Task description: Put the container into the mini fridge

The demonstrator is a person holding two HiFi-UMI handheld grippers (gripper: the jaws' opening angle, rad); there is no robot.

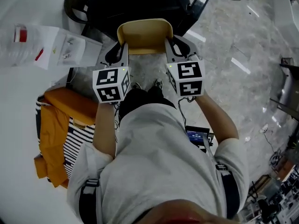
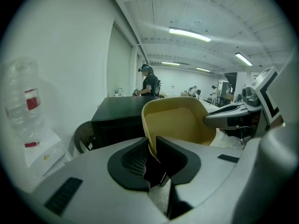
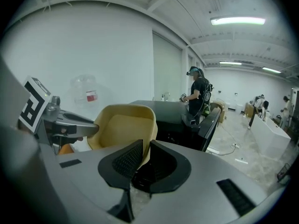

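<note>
Gripping a pale yellow container (image 1: 145, 34) by opposite sides of its rim, the left gripper (image 1: 122, 50) and the right gripper (image 1: 169, 48) are each clenched on its thin wall, holding it in the air over the marbled floor (image 1: 224, 41) just ahead of the person. The container is an open, empty tub with rounded corners and smooth matte sides, its hollow showing in both gripper views. Just beyond it stands the black mini fridge (image 1: 135, 1), its door (image 1: 202, 1) swung open at the right, and a clear bottle (image 1: 18, 43) with a red label lies off to the left.
</note>
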